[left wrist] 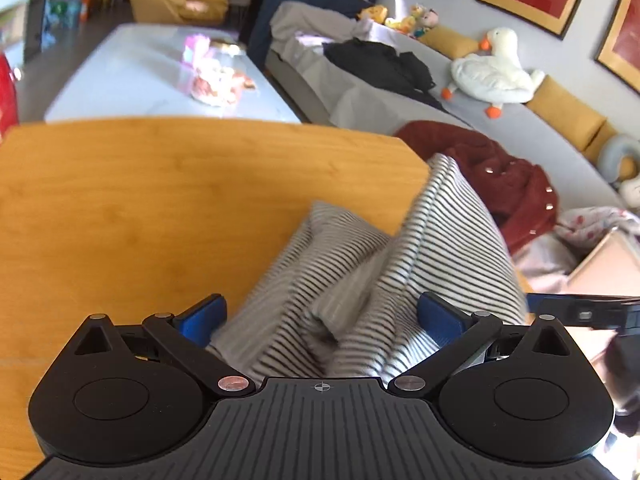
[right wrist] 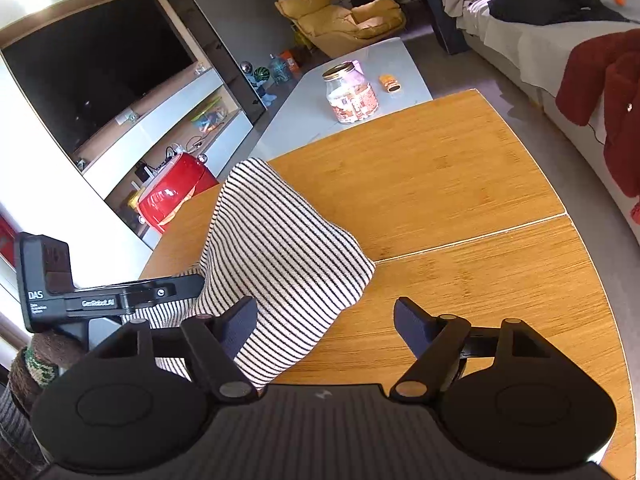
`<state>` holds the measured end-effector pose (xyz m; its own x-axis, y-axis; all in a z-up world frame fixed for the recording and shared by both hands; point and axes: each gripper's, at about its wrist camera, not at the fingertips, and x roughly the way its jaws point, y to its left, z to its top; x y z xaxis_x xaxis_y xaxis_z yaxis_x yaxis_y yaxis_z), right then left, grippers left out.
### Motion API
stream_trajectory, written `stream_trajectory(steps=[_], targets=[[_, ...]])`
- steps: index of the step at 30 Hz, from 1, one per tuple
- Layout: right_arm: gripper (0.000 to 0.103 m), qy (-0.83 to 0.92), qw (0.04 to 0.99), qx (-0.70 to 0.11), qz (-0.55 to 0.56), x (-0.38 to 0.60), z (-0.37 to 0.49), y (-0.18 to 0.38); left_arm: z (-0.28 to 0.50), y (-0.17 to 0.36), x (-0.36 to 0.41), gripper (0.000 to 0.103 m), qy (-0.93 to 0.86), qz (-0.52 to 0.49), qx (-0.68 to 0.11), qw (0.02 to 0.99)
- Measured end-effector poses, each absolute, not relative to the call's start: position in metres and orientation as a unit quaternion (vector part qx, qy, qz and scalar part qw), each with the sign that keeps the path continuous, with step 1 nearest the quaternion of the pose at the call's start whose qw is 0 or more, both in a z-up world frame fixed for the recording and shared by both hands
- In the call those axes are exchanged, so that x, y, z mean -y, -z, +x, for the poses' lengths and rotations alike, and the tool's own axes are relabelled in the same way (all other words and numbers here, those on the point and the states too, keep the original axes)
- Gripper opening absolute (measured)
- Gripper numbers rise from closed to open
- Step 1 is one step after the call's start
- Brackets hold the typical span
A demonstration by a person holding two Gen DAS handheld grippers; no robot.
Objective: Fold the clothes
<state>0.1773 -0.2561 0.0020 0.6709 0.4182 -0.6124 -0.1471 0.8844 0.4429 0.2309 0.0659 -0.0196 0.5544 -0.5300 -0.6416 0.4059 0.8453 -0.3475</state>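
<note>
Lying bunched on the yellow wooden table (right wrist: 460,184): a soft top with thin black and white stripes (right wrist: 280,256). In the right wrist view, piled up at about 11 o'clock from the right tongs (right wrist: 326,316), long side running from 5 o'clock up to 11 o'clock. Right tongs spread wide and let go. Left blue pad touching the cloth, right pad over bare wood, nothing pinched.

In the left wrist view, same striped top (left wrist: 360,272) filling the gap of the left tongs (left wrist: 320,316), then climbing away toward 1 o'clock. Left tongs spread wide too. Cloth lying between both blue pads, but not squeezed as far as can be seen; picture blurry there, so not fully sure.

Both tongs close to the cloth, left one nearer, with the cloth right in its mouth. Probably a fresh grab needed next, on an edge of the top, to pull it flat before folding.
</note>
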Motion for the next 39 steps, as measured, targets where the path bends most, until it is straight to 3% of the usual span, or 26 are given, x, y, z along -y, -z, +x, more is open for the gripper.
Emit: stream_trajectory(steps=[14, 20, 27, 32, 39], targets=[[0.075, -0.129, 0.951, -0.28, 0.02, 0.221, 0.187, -0.028, 0.13, 0.01, -0.055, 0.103, 0.371, -0.08, -0.373, 0.847], [0.082, -0.17, 0.954, -0.244, -0.029, 0.187, 0.14, -0.035, 0.138, -0.006, -0.095, 0.103, 0.237, -0.152, -0.326, 0.902], [0.081, -0.214, 0.947, -0.209, -0.12, 0.117, 0.099, -0.002, 0.155, 0.013, -0.091, 0.103, 0.161, -0.168, -0.353, 0.906], [0.078, -0.195, 0.95, -0.177, -0.171, 0.102, 0.094, -0.01, 0.155, 0.018, -0.085, 0.087, 0.187, -0.15, -0.361, 0.901], [0.083, -0.168, 0.951, -0.189, -0.178, 0.066, 0.113, 0.009, 0.156, 0.019, -0.112, 0.085, 0.147, -0.202, -0.362, 0.898]])
